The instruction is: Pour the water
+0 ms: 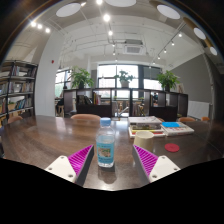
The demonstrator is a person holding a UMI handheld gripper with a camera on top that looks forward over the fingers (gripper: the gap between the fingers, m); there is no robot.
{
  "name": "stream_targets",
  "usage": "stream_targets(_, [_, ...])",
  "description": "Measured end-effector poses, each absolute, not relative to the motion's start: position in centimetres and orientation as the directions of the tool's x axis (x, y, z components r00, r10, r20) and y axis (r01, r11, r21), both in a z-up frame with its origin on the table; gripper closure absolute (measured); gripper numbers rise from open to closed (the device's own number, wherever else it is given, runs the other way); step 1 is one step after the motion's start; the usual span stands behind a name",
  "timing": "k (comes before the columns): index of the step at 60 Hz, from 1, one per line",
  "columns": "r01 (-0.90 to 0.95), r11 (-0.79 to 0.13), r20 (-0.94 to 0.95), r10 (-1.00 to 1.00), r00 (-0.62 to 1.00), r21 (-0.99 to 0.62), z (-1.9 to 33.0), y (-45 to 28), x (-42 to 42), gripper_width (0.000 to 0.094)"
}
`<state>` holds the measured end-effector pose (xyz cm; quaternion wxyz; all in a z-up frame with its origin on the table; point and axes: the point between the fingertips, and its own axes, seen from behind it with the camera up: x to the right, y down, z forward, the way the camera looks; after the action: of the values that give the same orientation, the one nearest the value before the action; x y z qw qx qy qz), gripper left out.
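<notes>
- Water bottle (106, 142) with a blue label and a white cap stands upright on the wooden desk (45, 135), between the two fingers of the gripper (112, 160).
- Jaws are released: the purple pads (82, 157) sit to the left and right of the bottle with a gap at each side, not pressing on it.
- Far right on the desk lies a stack of books (150, 124), with a small red disc (173, 147) nearer.
- A bookshelf (14, 90) stands far left; potted plants (80, 77) line the far windows.
</notes>
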<state>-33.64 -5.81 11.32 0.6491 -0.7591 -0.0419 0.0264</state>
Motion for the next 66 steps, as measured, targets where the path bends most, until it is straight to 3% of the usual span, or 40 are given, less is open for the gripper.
stream_targets(24, [0.010, -0.178, -0.015, 0.143, 0.990, -0.984, 8.8, 3.4, -38.1, 0.0182])
stream_targets(30, [0.005, -0.175, -0.016, 0.120, 0.993, -0.984, 8.6, 4.8, -37.6, 0.0337])
stream_targets(33, [-0.003, -0.173, -0.019, 0.093, 0.995, -0.985, 8.0, 5.1, -37.2, 0.0480])
stream_targets(45, [-0.002, -0.145, -0.020, 0.121, 0.993, -0.989, 8.2, 5.1, -37.2, 0.0645])
stream_targets(59, [-0.017, -0.147, -0.037, 0.133, 0.990, -0.989, 8.2, 5.3, -37.4, 0.0648])
stream_targets(66, [-0.202, -0.165, -0.225, 0.131, 0.965, -0.965, 10.2, 6.7, -37.6, 0.0646])
